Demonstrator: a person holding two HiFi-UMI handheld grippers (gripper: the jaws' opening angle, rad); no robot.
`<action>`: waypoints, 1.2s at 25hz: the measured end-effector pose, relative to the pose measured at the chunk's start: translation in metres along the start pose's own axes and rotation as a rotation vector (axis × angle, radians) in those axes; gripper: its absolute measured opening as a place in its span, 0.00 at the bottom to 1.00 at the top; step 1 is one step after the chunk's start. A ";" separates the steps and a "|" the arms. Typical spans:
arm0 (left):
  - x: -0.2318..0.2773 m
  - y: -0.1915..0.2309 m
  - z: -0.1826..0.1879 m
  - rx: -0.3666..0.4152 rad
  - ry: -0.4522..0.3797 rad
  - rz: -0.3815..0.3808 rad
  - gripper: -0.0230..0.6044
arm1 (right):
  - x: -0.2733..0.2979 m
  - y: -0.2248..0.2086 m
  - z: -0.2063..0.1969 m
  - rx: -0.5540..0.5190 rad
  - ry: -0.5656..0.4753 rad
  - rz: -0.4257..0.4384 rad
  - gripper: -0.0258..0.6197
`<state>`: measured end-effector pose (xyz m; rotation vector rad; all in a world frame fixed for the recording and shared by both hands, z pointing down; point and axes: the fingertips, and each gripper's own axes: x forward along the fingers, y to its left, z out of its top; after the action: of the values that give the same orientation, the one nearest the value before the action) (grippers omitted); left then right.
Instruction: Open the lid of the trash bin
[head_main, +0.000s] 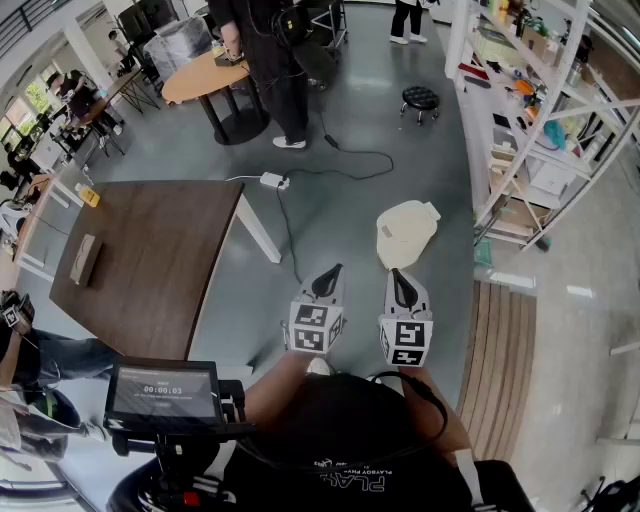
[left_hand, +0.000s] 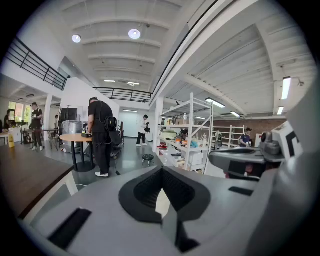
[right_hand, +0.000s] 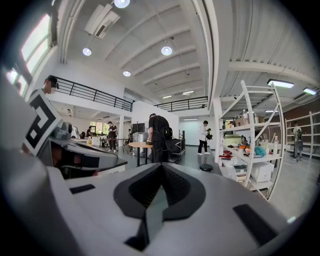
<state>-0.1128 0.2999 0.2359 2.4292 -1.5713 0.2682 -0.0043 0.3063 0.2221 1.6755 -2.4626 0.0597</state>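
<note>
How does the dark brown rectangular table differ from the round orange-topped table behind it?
Shape: the dark brown rectangular table has straight edges; the round orange-topped table is circular. Support: the brown one shows a slanted white leg, the orange one a black pedestal. Position: the brown one is nearer; the orange one stands farther off, beside a person in black. Both stand on the grey floor.
</note>
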 end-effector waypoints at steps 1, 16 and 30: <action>0.000 0.001 0.002 -0.012 -0.002 0.001 0.03 | 0.000 0.001 0.002 -0.004 0.002 0.001 0.05; 0.013 -0.049 -0.003 -0.076 0.018 -0.005 0.03 | -0.037 -0.039 -0.017 0.007 0.030 0.006 0.05; 0.061 -0.040 -0.007 -0.026 0.029 -0.011 0.03 | 0.000 -0.065 -0.035 0.019 0.054 -0.008 0.05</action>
<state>-0.0515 0.2651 0.2561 2.4028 -1.5392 0.2789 0.0594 0.2862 0.2528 1.6686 -2.4232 0.1257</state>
